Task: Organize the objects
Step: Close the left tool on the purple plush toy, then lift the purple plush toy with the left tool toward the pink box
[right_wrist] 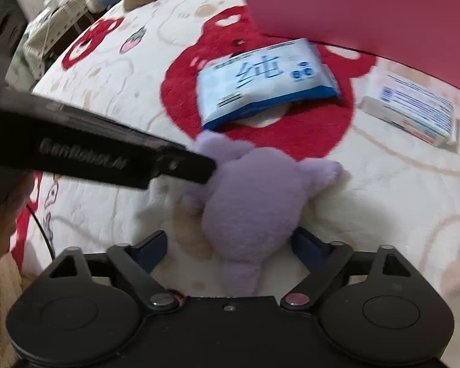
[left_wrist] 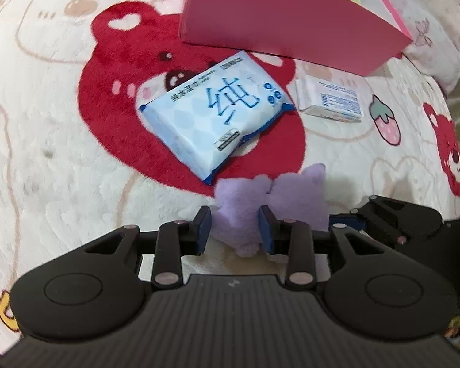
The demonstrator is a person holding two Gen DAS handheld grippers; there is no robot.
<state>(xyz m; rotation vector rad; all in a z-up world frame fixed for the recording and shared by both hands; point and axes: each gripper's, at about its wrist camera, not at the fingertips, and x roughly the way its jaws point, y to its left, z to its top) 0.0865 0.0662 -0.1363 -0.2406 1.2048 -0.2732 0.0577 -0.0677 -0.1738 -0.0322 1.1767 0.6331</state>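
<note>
Pinching one side of the purple plush toy (left_wrist: 245, 211), the left gripper (left_wrist: 235, 227) has both pads pressed into the fabric, while the right gripper (right_wrist: 230, 245) straddles the toy's lower body with jaws spread, not yet gripping. The toy lies lengthwise toward the wet-wipes pack (left_wrist: 211, 116), on a fleece blanket (left_wrist: 52, 153); the pink box (left_wrist: 279, 18) stands farther off, a white carton (left_wrist: 329, 98) to its right.

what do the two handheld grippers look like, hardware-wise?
Both are matte black plastic: ribbed body, two round pivot housings, linkage arms with silver pins, dark blue finger pads. The left gripper carries pale "GenRobot.ai" lettering on its side, seen from the right wrist view. A thin black cable trails at the right gripper's left edge.
</note>
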